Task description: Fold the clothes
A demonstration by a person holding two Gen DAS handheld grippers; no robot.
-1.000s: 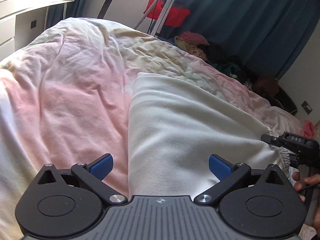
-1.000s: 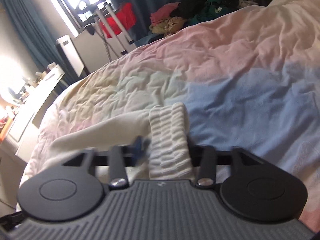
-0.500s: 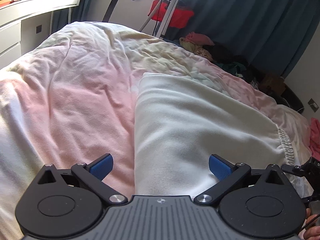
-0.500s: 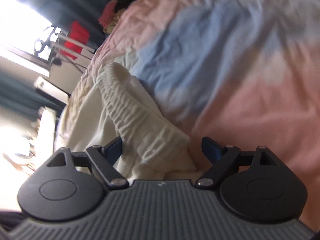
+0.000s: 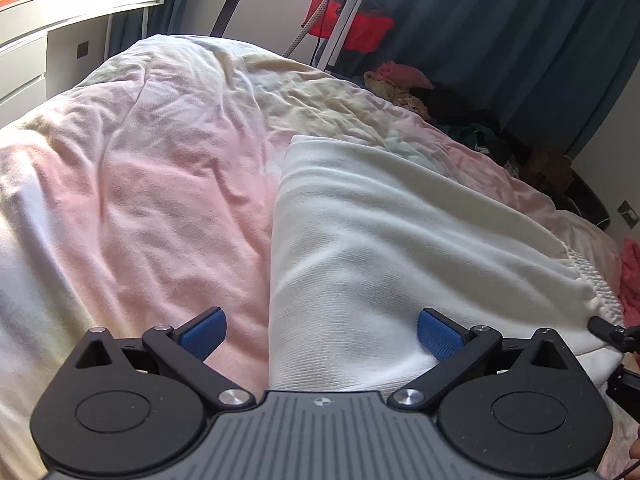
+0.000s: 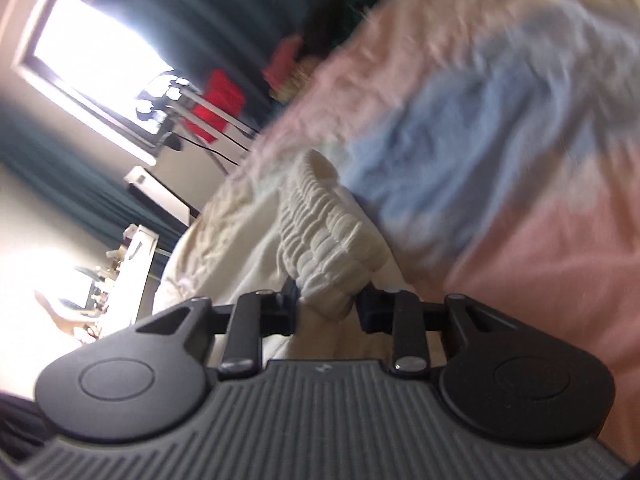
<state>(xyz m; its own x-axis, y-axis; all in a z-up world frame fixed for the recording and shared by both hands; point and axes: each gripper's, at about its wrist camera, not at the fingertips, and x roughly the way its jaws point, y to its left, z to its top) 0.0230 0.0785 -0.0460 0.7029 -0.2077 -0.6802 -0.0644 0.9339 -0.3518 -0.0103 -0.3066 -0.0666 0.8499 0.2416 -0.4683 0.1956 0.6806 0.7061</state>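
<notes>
The right gripper is closing, its jaws pinching the ribbed waistband of the white garment. The left gripper hangs spread wide above the garment's near edge on the bed.

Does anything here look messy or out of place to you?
Yes: a jumbled heap of clothes lies unfolded beyond the far side of the bed, against the dark curtain. On the bed, the white garment lies fairly smooth; the right gripper is closing on its ribbed waistband, bunching it. The right view is blurred.
</notes>
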